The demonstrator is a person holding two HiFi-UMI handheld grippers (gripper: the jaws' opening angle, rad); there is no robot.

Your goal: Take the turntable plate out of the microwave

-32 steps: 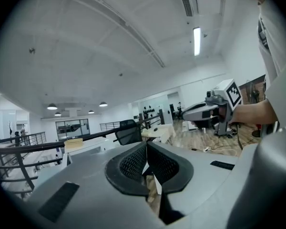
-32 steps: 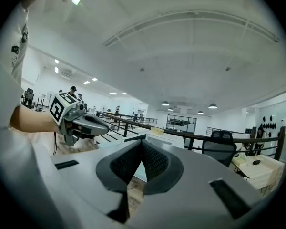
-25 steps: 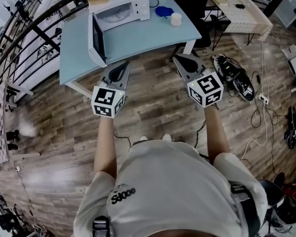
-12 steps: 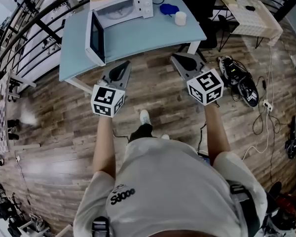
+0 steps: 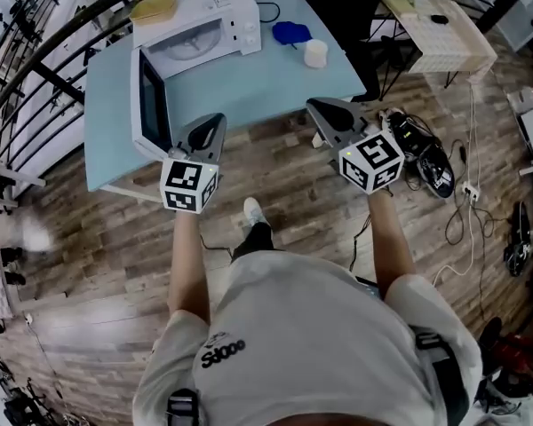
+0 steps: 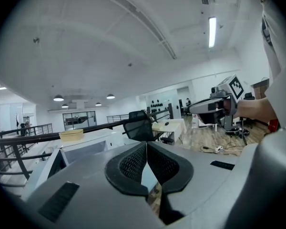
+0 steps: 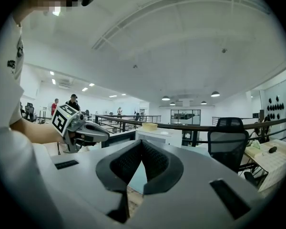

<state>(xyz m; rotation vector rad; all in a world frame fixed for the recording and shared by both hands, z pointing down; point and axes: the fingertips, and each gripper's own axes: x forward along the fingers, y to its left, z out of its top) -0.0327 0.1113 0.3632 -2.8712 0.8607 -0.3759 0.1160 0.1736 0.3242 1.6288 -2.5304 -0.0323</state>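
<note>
Left claw [image 5: 215, 118] closed, empty | right claw [image 5: 314, 106] closed, empty | turntable plate [image 5: 193, 43] inside microwave [image 5: 215, 7], door [image 5: 151, 105] open | microwave ahead-left of both; left claw nearer

White microwave [image 5: 215, 9], pale blue table [image 5: 253, 85]

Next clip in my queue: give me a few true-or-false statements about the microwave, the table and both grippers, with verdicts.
1. The microwave has its door open. True.
2. The left gripper grips something. False: its jaws are together with nothing between them.
3. A white cup stands on the table. True.
4. The right gripper has its jaws wide apart. False: they are shut and empty.
</note>
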